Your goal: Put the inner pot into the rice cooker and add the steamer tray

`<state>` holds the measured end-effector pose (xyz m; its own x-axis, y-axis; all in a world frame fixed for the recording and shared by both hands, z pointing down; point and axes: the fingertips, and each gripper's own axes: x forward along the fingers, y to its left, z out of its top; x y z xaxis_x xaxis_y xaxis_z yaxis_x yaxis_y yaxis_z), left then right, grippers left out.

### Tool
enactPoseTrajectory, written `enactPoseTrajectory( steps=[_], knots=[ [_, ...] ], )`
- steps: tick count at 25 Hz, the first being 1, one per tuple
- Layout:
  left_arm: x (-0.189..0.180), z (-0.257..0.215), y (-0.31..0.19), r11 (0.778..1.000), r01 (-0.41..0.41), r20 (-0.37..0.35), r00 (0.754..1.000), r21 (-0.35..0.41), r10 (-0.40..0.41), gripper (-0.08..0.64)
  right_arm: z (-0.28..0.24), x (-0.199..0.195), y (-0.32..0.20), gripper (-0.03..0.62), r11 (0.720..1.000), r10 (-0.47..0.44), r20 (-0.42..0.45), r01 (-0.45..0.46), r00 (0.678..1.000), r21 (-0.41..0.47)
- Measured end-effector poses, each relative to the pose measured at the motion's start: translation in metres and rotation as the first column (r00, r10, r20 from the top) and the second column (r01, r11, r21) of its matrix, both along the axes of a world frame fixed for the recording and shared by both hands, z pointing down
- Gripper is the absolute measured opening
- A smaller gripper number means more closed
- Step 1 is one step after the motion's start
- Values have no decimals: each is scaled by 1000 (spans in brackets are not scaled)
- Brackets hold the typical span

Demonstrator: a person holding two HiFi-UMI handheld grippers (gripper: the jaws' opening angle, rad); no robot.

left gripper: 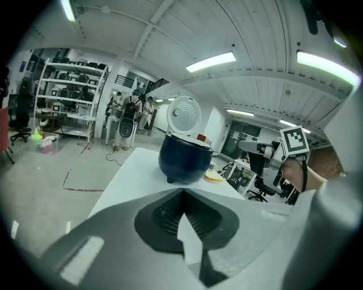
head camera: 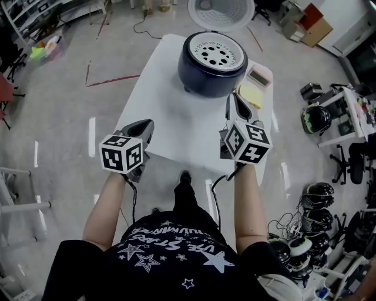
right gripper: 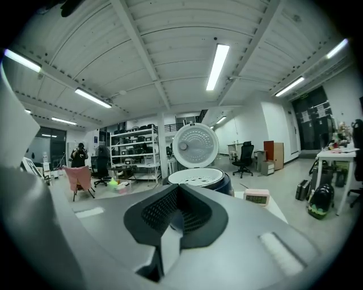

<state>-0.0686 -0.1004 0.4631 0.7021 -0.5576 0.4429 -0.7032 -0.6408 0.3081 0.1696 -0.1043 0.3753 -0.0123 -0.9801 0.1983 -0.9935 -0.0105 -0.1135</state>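
1. The rice cooker (head camera: 212,64), dark blue, stands at the far end of the white table (head camera: 170,111), slightly right of the table's centre line. The steamer tray (head camera: 213,54), a white perforated disc, is seated in its mouth.

2. On the table just right of the cooker lie a yellow pad (head camera: 251,97) and, farther back, a small pale clock-like unit (head camera: 259,75). The near half of the table top is bare.

3. The table stands on a glossy grey floor (head camera: 64,117). Helmets (head camera: 316,117) lie on the floor to the right. Metal shelving (left gripper: 71,99) stands along the far wall, and strip lights run along the ceiling.

4. The cooker is upright with its mouth facing up. Its body is round, so no long axis shows in plan. The lid (head camera: 221,13) stands open at the far side, inner face toward the person.

5. The left gripper (head camera: 148,125) is at the near left edge of the table. The right gripper (head camera: 232,99) is near right, just short of the cooker. Both point at the cooker. On each, the fingers are pressed together with nothing between them.
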Motion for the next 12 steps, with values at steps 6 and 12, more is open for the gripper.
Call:
enactPoseTrajectory(
  steps=[6, 12],
  knots=[
    [-10, -12, 28, 1000, -12, -25, 1000, 23, 12, 3, 9, -11, 36, 25, 998, 26, 37, -24, 999, -59],
    [-26, -18, 57, 999, -30, -27, 999, 44, 32, 3, 15, -31, 68, 25, 997, 23, 25, -21, 999, -76]
  ],
)
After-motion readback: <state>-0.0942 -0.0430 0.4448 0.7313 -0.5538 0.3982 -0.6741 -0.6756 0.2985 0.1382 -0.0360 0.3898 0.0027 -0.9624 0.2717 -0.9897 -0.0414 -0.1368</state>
